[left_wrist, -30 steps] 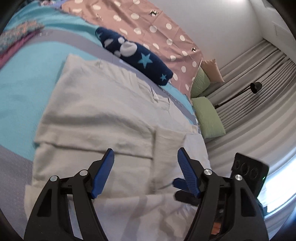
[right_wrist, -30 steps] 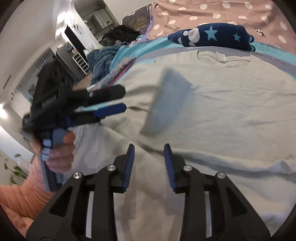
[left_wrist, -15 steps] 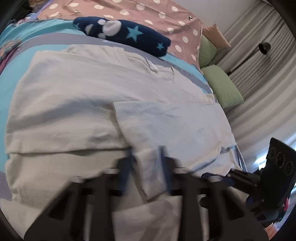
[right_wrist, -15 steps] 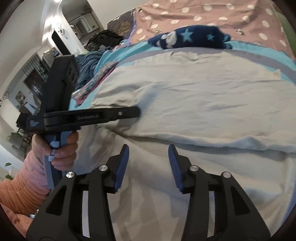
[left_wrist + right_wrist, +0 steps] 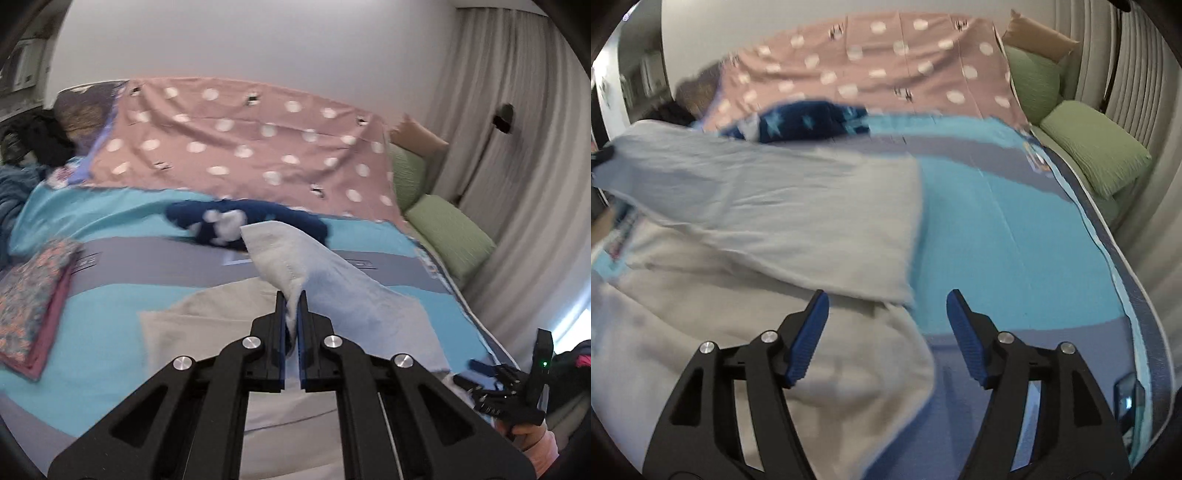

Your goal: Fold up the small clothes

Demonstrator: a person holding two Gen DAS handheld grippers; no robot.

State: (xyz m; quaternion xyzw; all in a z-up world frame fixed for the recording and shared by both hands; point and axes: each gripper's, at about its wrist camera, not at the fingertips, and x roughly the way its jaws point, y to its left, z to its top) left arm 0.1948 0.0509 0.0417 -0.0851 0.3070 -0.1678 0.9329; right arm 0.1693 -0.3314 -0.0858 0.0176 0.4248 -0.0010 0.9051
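Note:
A pale white-grey garment (image 5: 328, 280) (image 5: 768, 229) lies on the turquoise bedspread (image 5: 103, 332) (image 5: 1004, 236). My left gripper (image 5: 291, 302) is shut on a fold of this garment and holds it up off the bed; the lifted flap slopes down to the right. In the right wrist view that flap stretches in from the left edge. My right gripper (image 5: 886, 306) hovers over the garment's right edge with its jaws opening and nothing between them. The right gripper also shows low at the right (image 5: 495, 384) of the left wrist view, in a hand.
A navy star-print bundle (image 5: 236, 218) (image 5: 812, 122) lies beyond the garment. A pink dotted cover (image 5: 240, 147) drapes the headboard. A folded floral cloth (image 5: 29, 302) sits at left. Green cushions (image 5: 1089, 147) line the right side by grey curtains (image 5: 517, 166).
My left gripper went from open to shut on the garment's fold and lifted it. My right gripper swung right to the garment's edge and its jaws widened.

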